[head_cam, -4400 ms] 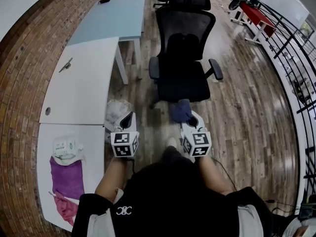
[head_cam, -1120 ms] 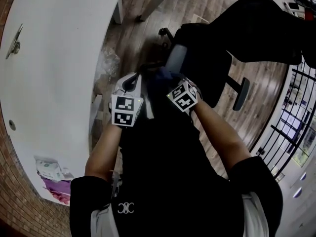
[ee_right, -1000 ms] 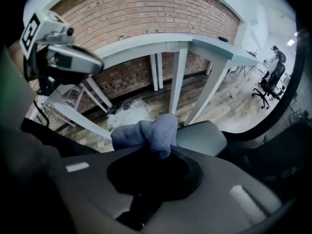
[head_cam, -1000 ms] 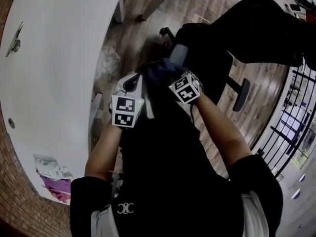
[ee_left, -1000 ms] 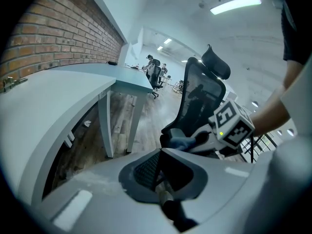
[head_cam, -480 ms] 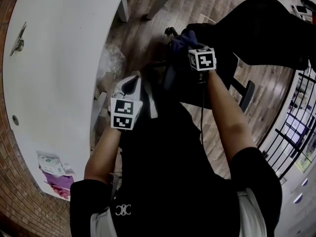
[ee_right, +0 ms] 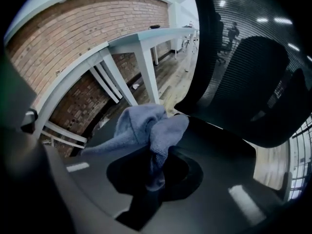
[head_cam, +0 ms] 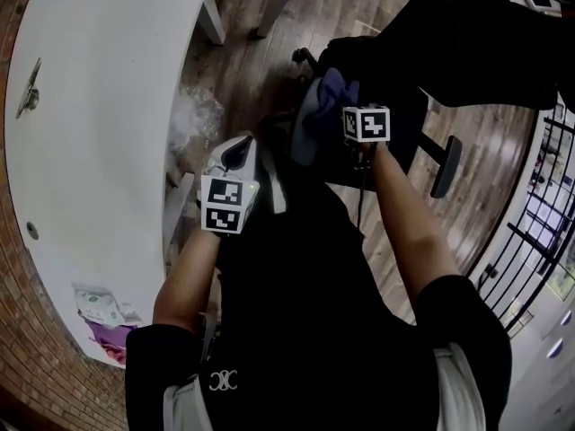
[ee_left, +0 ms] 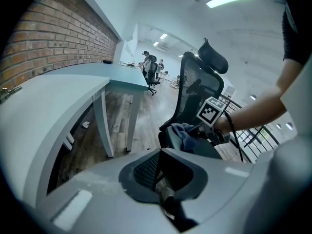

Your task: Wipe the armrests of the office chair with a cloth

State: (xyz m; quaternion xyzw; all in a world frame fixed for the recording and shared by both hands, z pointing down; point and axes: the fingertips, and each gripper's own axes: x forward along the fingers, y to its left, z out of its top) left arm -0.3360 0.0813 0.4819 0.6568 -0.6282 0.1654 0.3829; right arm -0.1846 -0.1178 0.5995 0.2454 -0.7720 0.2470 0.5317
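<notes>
Surface (head_cam: pixel 108 151), white and curved, fills the left side, with nothing on it that the job needs. Just right of it the left tongs (head_cam: pixel 235 151) hang low beside the person's body, closed together with nothing between them. Next comes the near armrest (head_cam: pixel 304 137) of the black office chair (head_cam: pixel 467 34), and the blue cloth (ee_right: pixel 146 123) lies bunched on the top of that pad. The right tongs (ee_right: pixel 153 172) are clamped on a gathered fold of the cloth, so a loose wad stands out past the tips and drapes to one side. The cloth looks light, soft and limp. It will likely fold and drag rather than push, so the hold near its middle suits it, with the wad pressed flat to the pad. The armrest looks firm and smooth and should take steady pressure. The chair may swivel or roll under a sideways stroke, and the free left tongs could brace it. At far right, the other armrest (head_cam: pixel 445 164) stands bare, well apart from the cloth.
</notes>
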